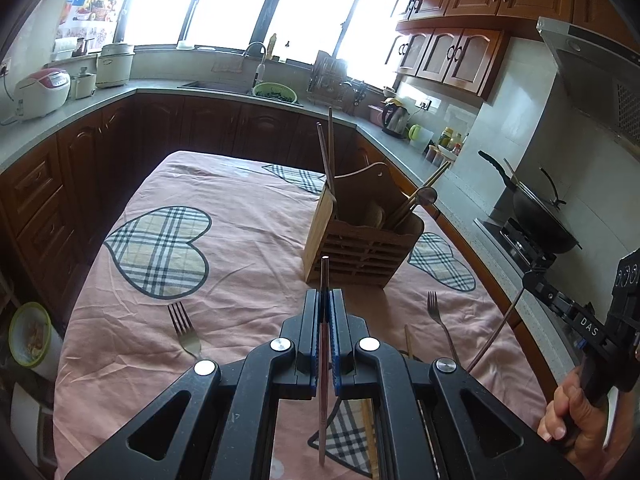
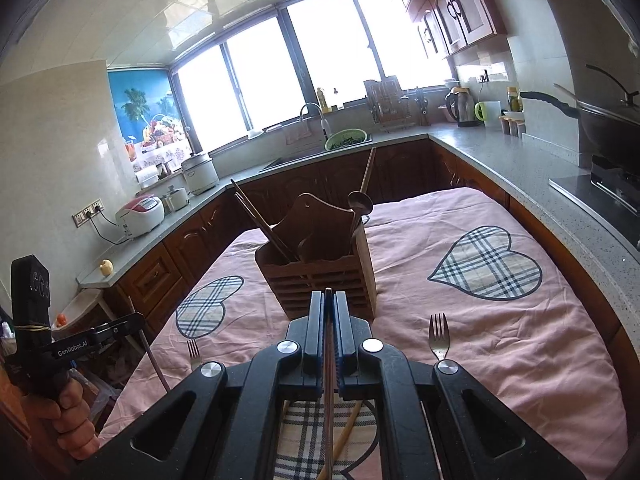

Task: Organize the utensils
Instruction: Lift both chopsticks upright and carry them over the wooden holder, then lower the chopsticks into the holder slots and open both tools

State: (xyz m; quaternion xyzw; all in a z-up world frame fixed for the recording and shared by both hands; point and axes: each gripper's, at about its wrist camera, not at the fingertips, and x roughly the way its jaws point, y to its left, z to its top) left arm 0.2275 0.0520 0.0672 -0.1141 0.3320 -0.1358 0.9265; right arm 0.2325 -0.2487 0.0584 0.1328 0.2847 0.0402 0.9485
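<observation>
The left fork (image 1: pixel 185 330) has its handle hidden under the left gripper (image 1: pixel 324 300), and the holder (image 1: pixel 360 240) hides its utensils' lower ends.

The holder (image 1: pixel 362 240) is brown wood with slats. Beside it, two shiny metal forks (image 1: pixel 185 330) lie on soft, wrinkled pink cloth (image 1: pixel 248 240). Behind it, the counter (image 2: pixel 500 152) looks smooth, speckled stone.

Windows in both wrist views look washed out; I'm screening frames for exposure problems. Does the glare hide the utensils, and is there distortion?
Left wrist view: windows blown white, yet holder and forks stay sharp. Right wrist view: same blown-out panes; the countertop bows from the fisheye, and corners are dark.
</observation>
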